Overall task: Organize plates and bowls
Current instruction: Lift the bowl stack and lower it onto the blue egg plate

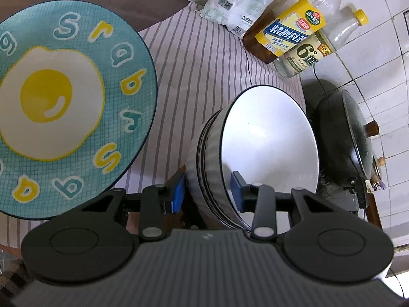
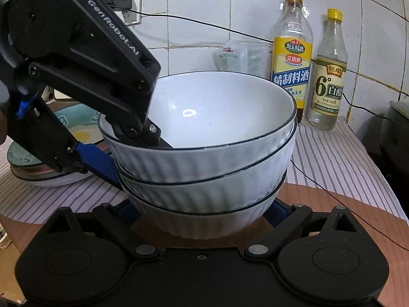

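My left gripper (image 1: 207, 194) straddles the rim of the bowl stack (image 2: 202, 153), one blue pad inside the top bowl, the other against the ribbed outer wall; whether they press it I cannot tell. My right gripper (image 2: 204, 211) brackets the bottom bowl, jaws wide, contact unclear. The stack stands on a striped cloth (image 2: 332, 153), near the egg-patterned plate (image 1: 64, 102) and two bottles (image 2: 291, 58).

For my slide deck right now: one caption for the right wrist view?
Left gripper straddles the rim of three nested white bowls, right gripper flanking the bottom one.
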Tool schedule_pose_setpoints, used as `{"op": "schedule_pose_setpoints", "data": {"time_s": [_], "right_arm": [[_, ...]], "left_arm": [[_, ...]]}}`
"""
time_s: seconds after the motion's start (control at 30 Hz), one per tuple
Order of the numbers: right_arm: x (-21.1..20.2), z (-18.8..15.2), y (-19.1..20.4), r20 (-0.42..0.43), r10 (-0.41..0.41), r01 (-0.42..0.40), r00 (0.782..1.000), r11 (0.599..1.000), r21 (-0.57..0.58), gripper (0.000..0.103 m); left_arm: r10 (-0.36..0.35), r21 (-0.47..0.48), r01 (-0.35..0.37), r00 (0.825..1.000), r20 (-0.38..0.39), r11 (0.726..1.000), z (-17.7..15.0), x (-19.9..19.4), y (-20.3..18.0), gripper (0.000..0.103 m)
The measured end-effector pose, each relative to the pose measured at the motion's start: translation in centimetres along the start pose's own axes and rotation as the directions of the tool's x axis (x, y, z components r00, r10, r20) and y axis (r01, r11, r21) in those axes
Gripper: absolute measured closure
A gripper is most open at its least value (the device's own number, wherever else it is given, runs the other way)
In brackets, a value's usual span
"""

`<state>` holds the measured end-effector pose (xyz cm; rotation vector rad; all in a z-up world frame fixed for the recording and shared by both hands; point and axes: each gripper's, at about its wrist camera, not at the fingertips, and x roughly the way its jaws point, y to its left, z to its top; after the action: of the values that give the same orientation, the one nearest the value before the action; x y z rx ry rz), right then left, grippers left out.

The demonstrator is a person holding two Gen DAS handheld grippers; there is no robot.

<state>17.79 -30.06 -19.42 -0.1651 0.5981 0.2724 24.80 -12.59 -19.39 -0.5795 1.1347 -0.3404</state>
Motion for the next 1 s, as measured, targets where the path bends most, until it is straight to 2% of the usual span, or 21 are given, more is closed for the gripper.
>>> {"op": "schedule_pose_setpoints", "data": {"time_s": [0.1,0.27,0.57,1.0], "right_arm": [[0.0,-0.1,0.2,-0.001,-0.004,0.004,1.0,1.0,0.0,0.004],[0.1,-0.1,0.3,0.004,-0.013,0.013,1.0,1.0,0.017,0.005],[-0.3,-0.2,0.2,0.016,-0.008,0.008,1.0,1.0,0.019,0.005],[-1.1,-0.4,1.0,0.065,-0.04,0.04,0.997,0.999,0.008,0.005]], "left_arm": [[0.005,0.005,-0.005,1.0,0.004,1.0,-0.1,0.0,-0.1,0.066],[0.021,0.081,-0.021,1.0,0.006,0.996,0.0,0.0,-0.7,0.066],[0.028,0.151,-0.03,0.999,0.018,0.988,-0.4,-0.5,-1.1,0.066],[0.02,0.197,-0.026,0.999,0.031,0.98,-0.5,-1.5,-1.6,0.066]]}}
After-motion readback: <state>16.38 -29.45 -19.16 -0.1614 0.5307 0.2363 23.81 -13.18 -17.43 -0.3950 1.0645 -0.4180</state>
